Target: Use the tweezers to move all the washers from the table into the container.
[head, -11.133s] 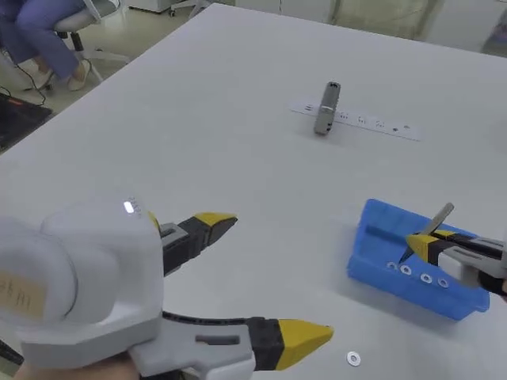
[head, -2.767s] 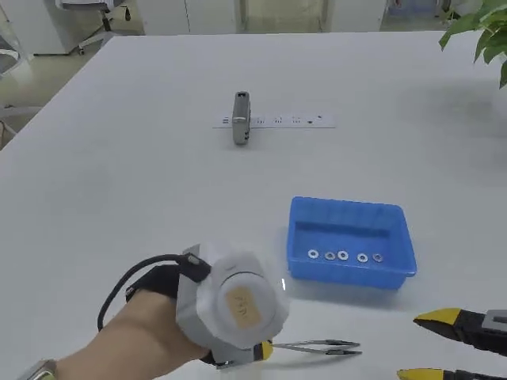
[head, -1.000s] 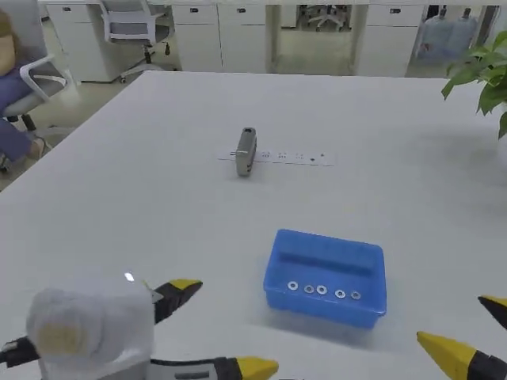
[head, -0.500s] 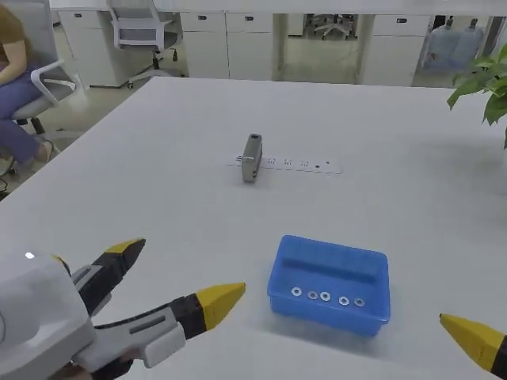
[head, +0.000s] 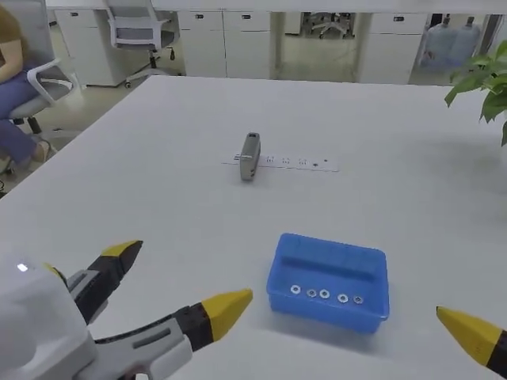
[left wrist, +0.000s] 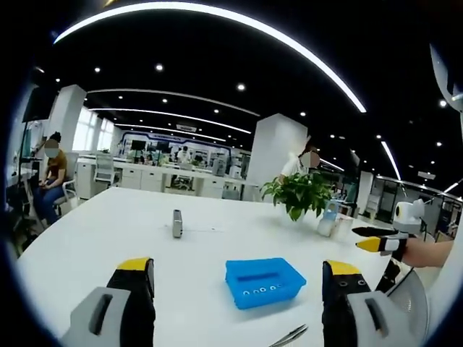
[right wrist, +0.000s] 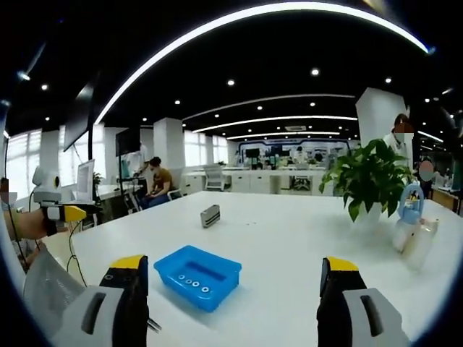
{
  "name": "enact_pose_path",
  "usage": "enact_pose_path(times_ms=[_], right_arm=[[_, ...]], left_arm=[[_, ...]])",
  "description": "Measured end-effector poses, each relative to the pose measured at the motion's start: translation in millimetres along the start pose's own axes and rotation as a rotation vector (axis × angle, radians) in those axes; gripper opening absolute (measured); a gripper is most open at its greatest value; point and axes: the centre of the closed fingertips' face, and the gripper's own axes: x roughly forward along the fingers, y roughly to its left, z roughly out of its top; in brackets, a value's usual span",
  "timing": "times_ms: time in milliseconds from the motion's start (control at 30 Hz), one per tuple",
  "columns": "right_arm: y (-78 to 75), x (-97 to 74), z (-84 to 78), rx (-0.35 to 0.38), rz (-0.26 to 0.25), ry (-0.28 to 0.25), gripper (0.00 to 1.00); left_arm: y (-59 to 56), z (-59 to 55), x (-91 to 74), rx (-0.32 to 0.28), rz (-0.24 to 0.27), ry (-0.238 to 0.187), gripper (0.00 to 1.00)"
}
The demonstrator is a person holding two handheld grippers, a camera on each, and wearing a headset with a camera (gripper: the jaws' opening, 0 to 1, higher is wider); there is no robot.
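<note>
The blue container stands on the white table with several washers in a row along its near side. My left gripper hovers at the lower left, jaws wide open and holding nothing. One yellow jaw tip of my right gripper shows at the lower right of the head view; its own view shows it open and holding nothing. The tweezers lie on the table below my left gripper, held by neither gripper. The container sits ahead of both grippers.
A white power strip with a grey adapter lies further back on the table. A potted plant and a bottle stand at the right. Office chairs and a seated person are beyond the far left edge.
Earlier the right gripper held the tweezers over the container and a washer lay on the table; then the tweezers lay on the table. Over the last second both open grippers barely moved.
</note>
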Motion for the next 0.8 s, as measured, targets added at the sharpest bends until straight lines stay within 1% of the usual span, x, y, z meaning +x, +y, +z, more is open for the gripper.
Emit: enact_pose_path(times_ms=[67, 167, 267, 400, 800], right_arm=[[0.4, 0.0, -0.3, 0.006, -0.002, -0.002, 0.99], [1.7, 0.7, -3.8, 0.009, 0.001, 0.005, 0.99], [2.9, 1.4, -7.1, 0.01, 0.009, 0.019, 0.99], [3.3, 1.7, -7.2, 0.01, 0.012, 0.019, 0.99], [4.6, 5.3, -9.3, 0.016, 0.016, 0.033, 0.99]], left_arm=[[-2.6, 0.1, 0.4, -0.012, -0.007, -0.004, 0.99], [-5.9, -0.3, 2.6, -0.012, -0.013, 0.0, 0.99], [-6.0, 0.8, 3.3, -0.007, -0.014, -0.001, 0.99], [-7.3, 1.6, 4.1, -0.013, -0.024, -0.001, 0.99], [-6.0, -2.9, 4.7, -0.013, -0.021, 0.018, 0.99]])
